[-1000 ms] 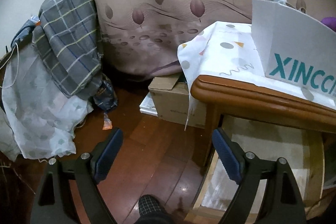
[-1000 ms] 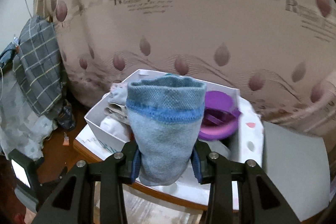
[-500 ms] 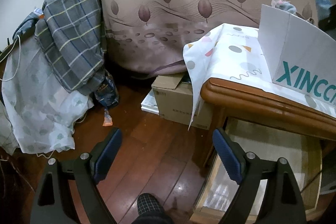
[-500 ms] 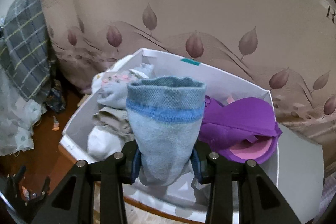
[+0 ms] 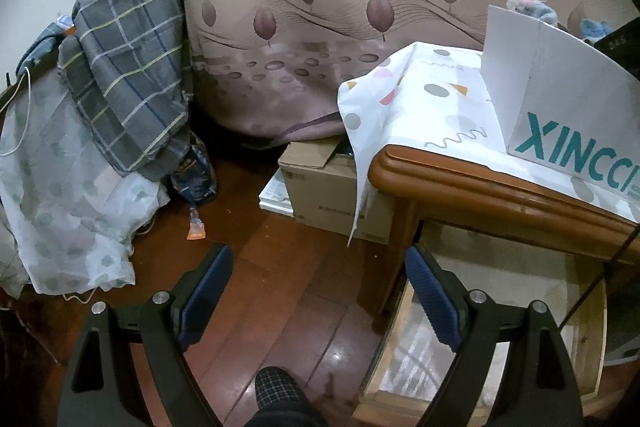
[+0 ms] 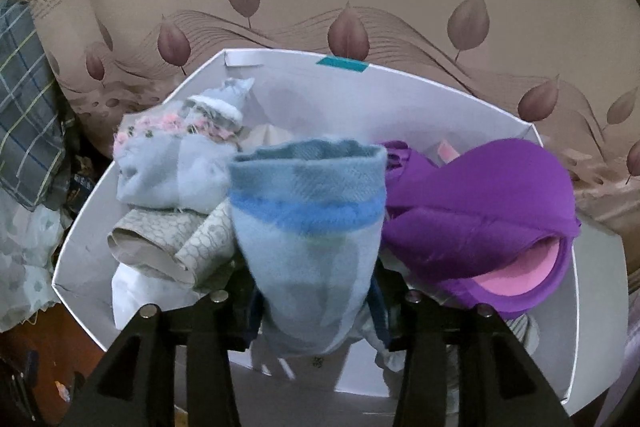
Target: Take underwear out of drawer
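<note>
Your right tool (image 6: 316, 303) sits at the bottom centre of its frame, right over the white box (image 6: 460, 107), with the blue garment (image 6: 308, 227) standing up between its two fingers (image 6: 256, 311). Its jaws are opening. The cloth looks blurred and a dark gap shows beside the left pad, so the pads no longer seem to press on it, though the fabric is still between them. The garment's folded band, with its darker blue stripe, is at mid-frame and the narrow end hangs down behind the fingers, above the box floor.

Inside the box, a purple bra (image 6: 480, 215) fills the right side, just beside the garment. On the left there's a fuzzy pale sock (image 6: 172, 163) with pink flecks, and a beige roll (image 6: 172, 247) below it.

Your left tool (image 5: 316, 291) is at the bottom of its frame, jaws wide apart and nothing between them, just floor (image 5: 280, 267). The box (image 5: 560, 99) shows at the right of that view, sitting on a patterned cloth (image 5: 432, 99) over the wooden surface (image 5: 480, 191). A plaid shirt (image 5: 128, 67) hangs at the upper left, and a cardboard carton (image 5: 320, 187) sits mid-frame on the floor.
</note>
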Action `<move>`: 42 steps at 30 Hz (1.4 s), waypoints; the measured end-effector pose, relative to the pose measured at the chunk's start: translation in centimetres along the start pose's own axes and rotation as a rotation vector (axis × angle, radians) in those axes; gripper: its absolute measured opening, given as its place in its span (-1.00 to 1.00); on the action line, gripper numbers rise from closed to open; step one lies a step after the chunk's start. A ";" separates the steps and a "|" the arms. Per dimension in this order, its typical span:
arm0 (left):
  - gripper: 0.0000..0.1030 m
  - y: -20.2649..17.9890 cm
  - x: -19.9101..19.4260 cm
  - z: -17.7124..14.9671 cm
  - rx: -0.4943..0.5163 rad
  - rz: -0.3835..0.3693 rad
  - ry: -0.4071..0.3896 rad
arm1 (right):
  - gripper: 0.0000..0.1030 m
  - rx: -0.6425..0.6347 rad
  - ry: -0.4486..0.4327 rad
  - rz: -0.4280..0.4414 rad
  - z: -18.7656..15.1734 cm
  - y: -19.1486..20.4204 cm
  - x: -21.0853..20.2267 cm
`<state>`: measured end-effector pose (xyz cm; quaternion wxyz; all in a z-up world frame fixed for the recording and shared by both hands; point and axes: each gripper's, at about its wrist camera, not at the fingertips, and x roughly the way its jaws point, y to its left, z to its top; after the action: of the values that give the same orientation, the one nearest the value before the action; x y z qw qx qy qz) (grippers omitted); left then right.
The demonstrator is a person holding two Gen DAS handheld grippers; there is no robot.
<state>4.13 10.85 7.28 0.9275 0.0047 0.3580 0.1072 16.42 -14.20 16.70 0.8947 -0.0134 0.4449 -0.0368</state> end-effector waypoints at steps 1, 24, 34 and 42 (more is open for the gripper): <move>0.68 -0.1 0.0 0.0 0.004 0.000 -0.002 | 0.11 0.004 0.003 -0.008 -0.1 -0.1 0.1; 0.68 -2.2 -0.3 -0.8 0.047 -0.085 0.019 | 0.53 0.045 -0.298 0.115 -5.5 -2.1 -15.3; 0.68 -3.7 -1.8 -2.0 0.098 -0.088 -0.017 | 0.62 -0.002 -0.313 -0.012 -20.4 -1.3 -15.6; 0.68 -4.4 -2.6 -4.3 0.142 -0.101 0.012 | 0.62 0.014 -0.192 0.016 -26.5 0.4 -11.4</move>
<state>0.32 5.72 5.44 0.9269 0.0516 0.3700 0.0350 -11.60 -12.70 9.73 0.9336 -0.0070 0.3569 -0.0314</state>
